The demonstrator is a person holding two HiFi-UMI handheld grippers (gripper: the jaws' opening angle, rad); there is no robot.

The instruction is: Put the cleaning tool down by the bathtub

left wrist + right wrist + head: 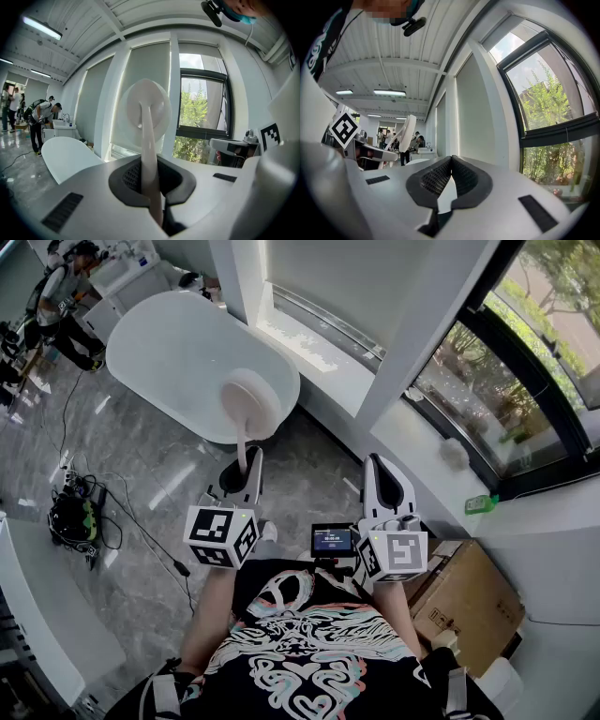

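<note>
The left gripper (151, 178) has its fingers clenched on the handle of the cleaning tool (146, 110). The tool's long axis runs forward, round head toward the near end of the bathtub (178, 352), above the floor (141, 460). The right gripper (450, 176), fingers closed on nothing, sits farther from the tub.

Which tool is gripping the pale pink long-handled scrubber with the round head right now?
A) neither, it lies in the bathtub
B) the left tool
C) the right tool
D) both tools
B: the left tool has its jaws clamped on the handle of the pale pink long-handled scrubber, while the right tool has its jaws together on nothing.
</note>
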